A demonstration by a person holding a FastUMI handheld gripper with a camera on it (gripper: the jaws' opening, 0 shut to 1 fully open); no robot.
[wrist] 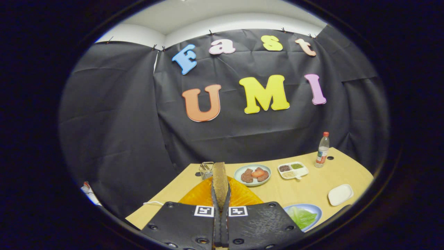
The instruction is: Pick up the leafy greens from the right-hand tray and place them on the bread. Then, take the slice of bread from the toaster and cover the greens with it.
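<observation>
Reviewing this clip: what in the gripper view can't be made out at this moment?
- Toaster: the orange body sits behind the gripper and the bread slice clamped in its jaws, so its slots are hidden.
- Leafy greens: their blue plate is partly covered by the gripper body.
- Divided tray: contents too small to identify.
- Base bread: whether greens already lie on it cannot be told.

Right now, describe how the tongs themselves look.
The tongs are two broad black plates with a textured surface, each studded with round screws along the edges. Each carries a small white square with a black pattern near its inner top corner. Slim black ribbed fingers run forward from between the plates.
</observation>
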